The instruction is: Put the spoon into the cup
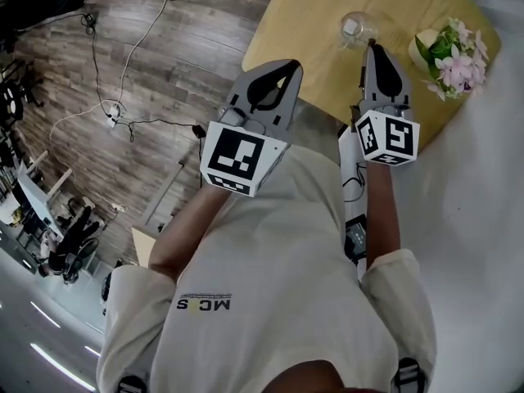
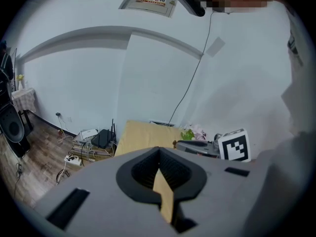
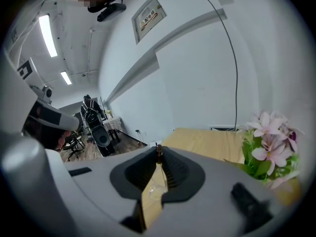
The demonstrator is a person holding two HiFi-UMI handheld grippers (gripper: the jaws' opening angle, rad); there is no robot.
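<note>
Evidently, the right gripper [image 1: 372, 49] is held out over the tan wooden table [image 1: 311, 23] with its tips just beside the clear round glass cup [image 1: 355, 29], a placing judged to bring its load above the cup's mouth. Its jaws are clenched on a thin, dark brown piece [image 3: 158, 153], taken to be the end of the spoon; the rest of the spoon cannot be made out. In the right gripper view the glass is glimpsed through the slit below the tips, so the tool is judged to be lined up with the cup.

The left gripper [image 1: 289, 66] is kept well apart from the cup, off the near table edge, its jaws pressed together with nothing between them; it is judged to be parked out of the way. A bunch of pink flowers with green leaves [image 1: 457, 51] stands on the far side of the right gripper from the cup.

One cup, one spoon end, one flower bunch, one table and two grippers are counted.
</note>
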